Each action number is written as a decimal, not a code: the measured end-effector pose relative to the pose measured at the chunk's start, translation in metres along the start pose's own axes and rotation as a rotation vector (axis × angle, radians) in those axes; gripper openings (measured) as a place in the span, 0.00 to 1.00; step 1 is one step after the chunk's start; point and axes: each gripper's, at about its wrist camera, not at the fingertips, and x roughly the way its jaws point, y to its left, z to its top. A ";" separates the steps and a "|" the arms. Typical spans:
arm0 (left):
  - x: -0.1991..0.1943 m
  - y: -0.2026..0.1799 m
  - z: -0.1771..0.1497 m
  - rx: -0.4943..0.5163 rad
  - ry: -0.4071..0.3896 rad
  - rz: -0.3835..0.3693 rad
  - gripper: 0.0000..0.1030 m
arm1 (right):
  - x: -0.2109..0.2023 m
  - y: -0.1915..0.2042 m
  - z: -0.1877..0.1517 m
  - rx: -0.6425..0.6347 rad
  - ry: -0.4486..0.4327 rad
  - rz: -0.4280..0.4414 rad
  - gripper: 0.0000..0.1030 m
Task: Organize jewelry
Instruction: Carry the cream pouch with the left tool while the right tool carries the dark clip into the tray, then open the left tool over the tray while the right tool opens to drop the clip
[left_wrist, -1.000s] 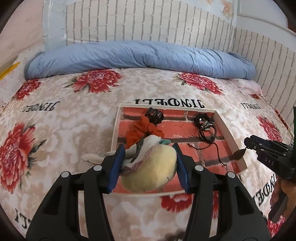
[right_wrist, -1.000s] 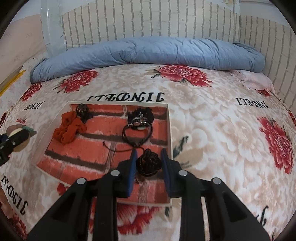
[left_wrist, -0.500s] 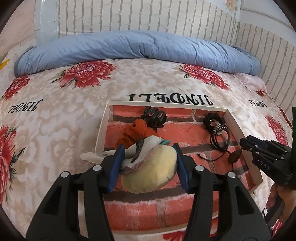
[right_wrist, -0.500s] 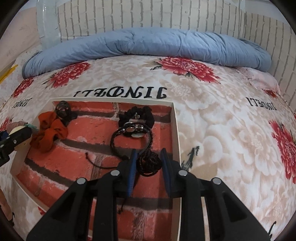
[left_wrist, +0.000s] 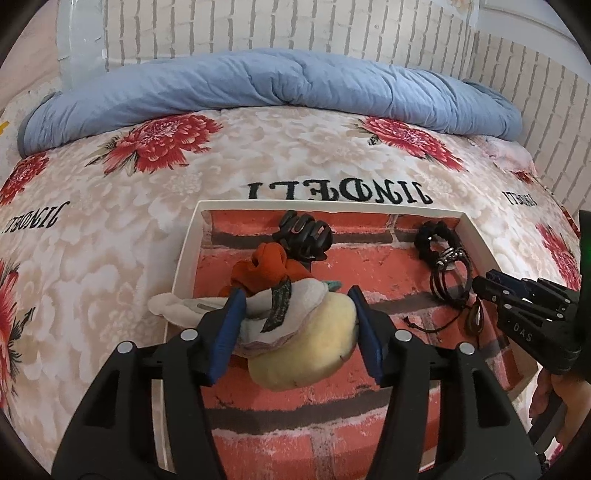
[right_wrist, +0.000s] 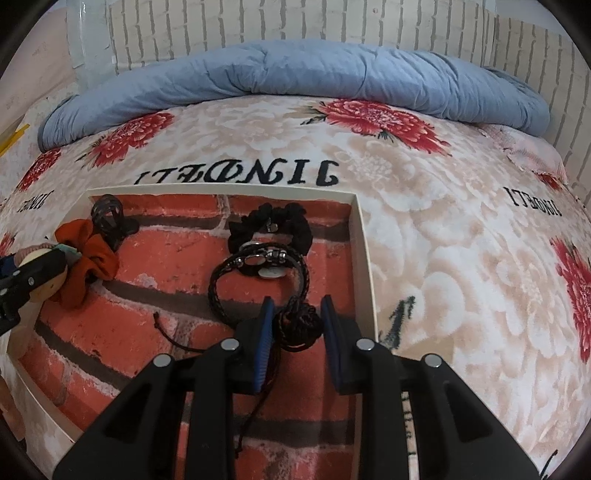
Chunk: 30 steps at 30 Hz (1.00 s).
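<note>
Between claw pads, knotted black cord (right_wrist: 297, 325)

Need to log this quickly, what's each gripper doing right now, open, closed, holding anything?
Left gripper: closed on a soft cream pouch, over the tray.
Right gripper: closed on a dark knotted cord piece, over the same tray.
</note>
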 end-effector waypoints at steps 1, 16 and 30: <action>0.002 0.000 0.001 0.000 0.002 0.002 0.55 | 0.003 0.000 0.000 0.001 0.008 0.002 0.26; 0.024 -0.006 -0.003 -0.003 0.051 0.010 0.71 | 0.012 -0.011 -0.001 0.024 0.036 0.039 0.36; -0.064 -0.006 -0.021 -0.025 -0.020 0.014 0.95 | -0.081 -0.025 -0.021 0.034 -0.101 0.111 0.77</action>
